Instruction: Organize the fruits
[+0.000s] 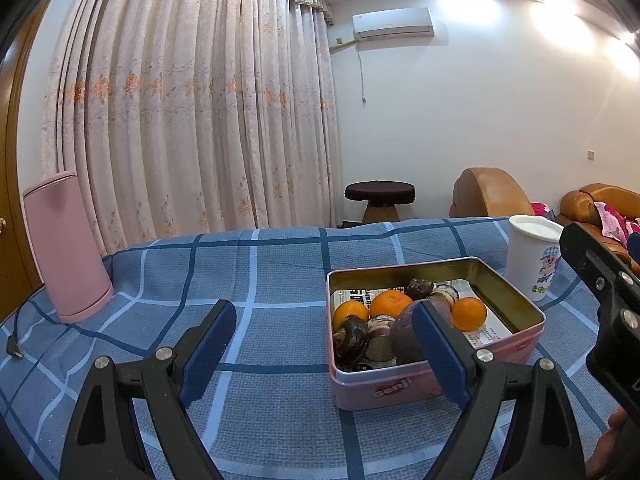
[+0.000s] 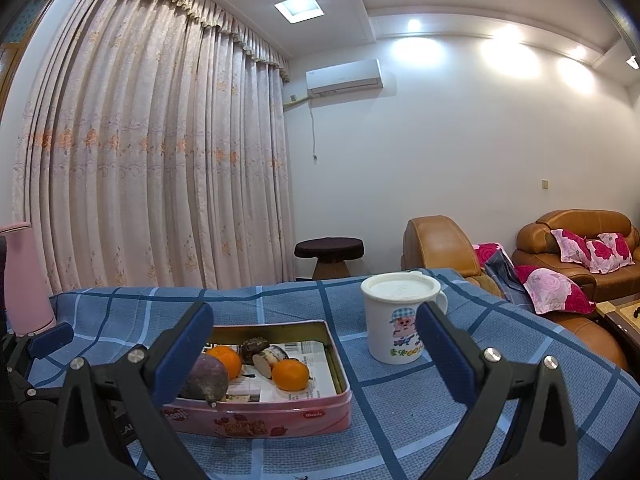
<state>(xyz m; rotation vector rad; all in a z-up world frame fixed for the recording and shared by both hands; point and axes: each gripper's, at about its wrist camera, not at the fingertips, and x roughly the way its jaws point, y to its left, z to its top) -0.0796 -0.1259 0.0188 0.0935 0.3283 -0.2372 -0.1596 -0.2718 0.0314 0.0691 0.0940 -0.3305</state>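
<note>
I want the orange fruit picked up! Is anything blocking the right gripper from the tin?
Nothing visible blocks it. The open right gripper hangs above the blue checked cloth, with the pink metal tin of oranges just ahead-left. The white lidded mug stands aside.

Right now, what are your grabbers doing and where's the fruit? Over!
Left gripper open, empty. Right gripper open, empty. Oranges in pink tin. White mug beside tin, apart.
</note>
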